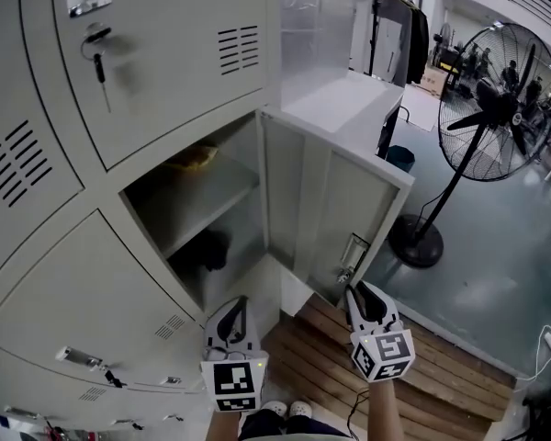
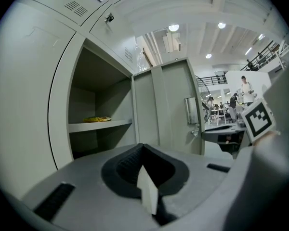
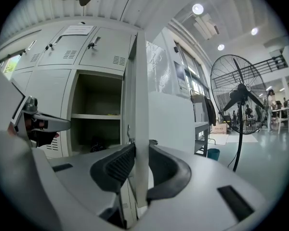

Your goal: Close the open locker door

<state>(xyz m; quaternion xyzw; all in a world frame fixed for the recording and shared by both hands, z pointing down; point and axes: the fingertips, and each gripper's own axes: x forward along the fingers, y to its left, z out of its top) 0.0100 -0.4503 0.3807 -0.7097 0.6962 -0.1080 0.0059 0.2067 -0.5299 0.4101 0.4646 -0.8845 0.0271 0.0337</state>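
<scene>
The door (image 1: 335, 219) of the locker (image 1: 165, 62) stands wide open, swung out to the right of its box. Its free edge is pinched by the right tongs (image 1: 363, 303), low down, just under the latch (image 1: 352, 257). The left tongs (image 1: 231, 331) are closed on nothing and are held in front of the locker, apart from the door.

The step in hand is judged to be the swing shut. The grip should be kept firm but not twisted, since the edge is thin metal and could slip out of the pads. The door should be led round in a curve about its hinge, not pushed straight, and slowed at the end so it is not slammed. The edge will likely have to be let go before it meets the frame, or the tongs could be caught. The left tongs should be kept out of the opening.

In the right gripper view the pads are seen pressed on both sides of the edge — this cannot be made out in the head view. In the left gripper view a yellow thing (image 2: 97, 119) on the shelf (image 2: 100, 125) is plain. How far the door is swung out is best seen in the head view — from above.
</scene>
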